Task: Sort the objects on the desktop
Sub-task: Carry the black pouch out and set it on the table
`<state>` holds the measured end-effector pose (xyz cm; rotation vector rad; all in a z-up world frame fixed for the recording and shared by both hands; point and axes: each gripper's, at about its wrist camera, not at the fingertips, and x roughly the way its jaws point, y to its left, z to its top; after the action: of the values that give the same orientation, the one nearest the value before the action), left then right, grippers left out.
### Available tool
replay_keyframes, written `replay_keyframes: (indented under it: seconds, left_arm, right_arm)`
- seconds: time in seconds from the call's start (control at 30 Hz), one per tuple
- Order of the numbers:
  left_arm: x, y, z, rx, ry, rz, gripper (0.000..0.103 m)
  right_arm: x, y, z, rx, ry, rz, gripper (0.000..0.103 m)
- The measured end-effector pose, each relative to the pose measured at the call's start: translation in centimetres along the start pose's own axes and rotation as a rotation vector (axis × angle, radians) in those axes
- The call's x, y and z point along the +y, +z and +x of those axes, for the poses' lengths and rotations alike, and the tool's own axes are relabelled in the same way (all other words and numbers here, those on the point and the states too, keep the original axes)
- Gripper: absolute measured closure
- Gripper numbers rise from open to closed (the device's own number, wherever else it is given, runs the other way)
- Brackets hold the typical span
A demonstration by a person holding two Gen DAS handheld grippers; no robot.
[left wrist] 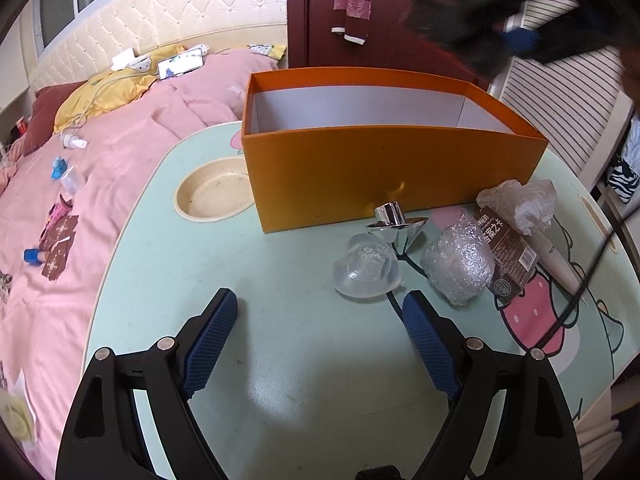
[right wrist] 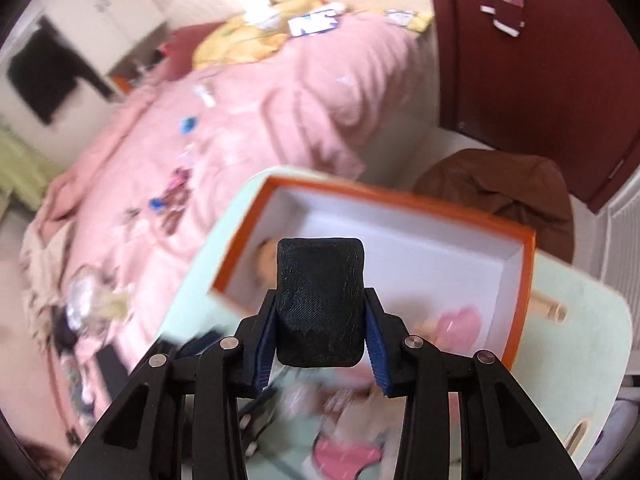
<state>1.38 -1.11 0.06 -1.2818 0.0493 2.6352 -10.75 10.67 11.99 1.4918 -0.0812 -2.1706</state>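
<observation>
Left wrist: left gripper (left wrist: 320, 312) is held wide and empty over the green table (left wrist: 240, 272); clear plastic piece (left wrist: 366, 270), chrome funnel (left wrist: 396, 224) and bubble wrap (left wrist: 458, 264) are seen before the orange box (left wrist: 380, 168)

Right wrist: right gripper (right wrist: 320, 320) is clamped narrowly on a black block (right wrist: 320, 300) above the box (right wrist: 524, 280)

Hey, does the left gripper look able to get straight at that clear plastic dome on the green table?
Probably yes. The left gripper is open and empty, the clear plastic dome lies just beyond its fingertips, and no object sits between them.
</observation>
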Motion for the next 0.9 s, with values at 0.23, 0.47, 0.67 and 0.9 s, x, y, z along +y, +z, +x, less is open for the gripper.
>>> replay_keyframes:
  seconds: [0.23,0.47,0.67,0.9]
  left_arm:
    - [0.7,0.1,-0.4,-0.008,-0.040,-0.038,0.018]
    - [1.5,0.2,-2.3,-0.095,-0.016,-0.024,0.018]
    - [2.2,0.8,-3.9,-0.130,-0.015,-0.038,0.018]
    - [1.7,5.2,-5.3,-0.139,-0.060,0.059,0.018]
  right_arm:
    - [0.8,-6.9,0.1,-0.006,0.034,0.023,0.064]
    - [-0.2,-11.0,2.1,0.053,-0.001,0.033,0.064]
    - [1.7,-11.6,3.1,0.059,0.088,-0.032,0.064]
    - [2.7,-12.1,5.3,0.026,0.036,-0.094,0.064]
